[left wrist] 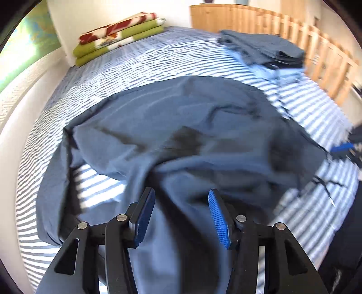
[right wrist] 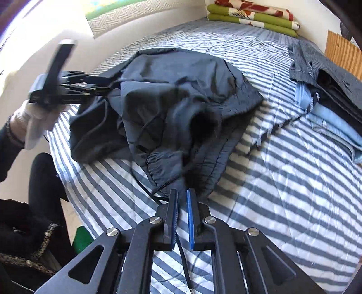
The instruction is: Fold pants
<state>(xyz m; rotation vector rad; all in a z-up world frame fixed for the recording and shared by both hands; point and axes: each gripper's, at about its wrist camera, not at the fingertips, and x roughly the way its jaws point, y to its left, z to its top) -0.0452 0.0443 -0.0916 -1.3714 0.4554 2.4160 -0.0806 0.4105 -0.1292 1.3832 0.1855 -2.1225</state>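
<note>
Dark blue pants (left wrist: 181,126) lie crumpled on the striped bed (left wrist: 316,214). My left gripper (left wrist: 181,192) is open, its blue pads wide apart with a ridge of pants fabric lying between and under them. The right wrist view shows the same pants (right wrist: 169,90) bunched up. There the left gripper (right wrist: 108,88), held by a gloved hand (right wrist: 27,122), is at their far left edge. My right gripper (right wrist: 181,192) is shut on the gathered waistband, and a drawstring (right wrist: 183,255) hangs down between its fingers. The right gripper (left wrist: 341,148) also shows blurred at the pants' right edge.
A stack of folded clothes (right wrist: 328,97) sits on the bed's right side beside a wooden rail (left wrist: 294,40). A folded green and red blanket (right wrist: 253,13) lies at the far end against the wall. The person's dark clothing (right wrist: 27,226) is by the near left edge.
</note>
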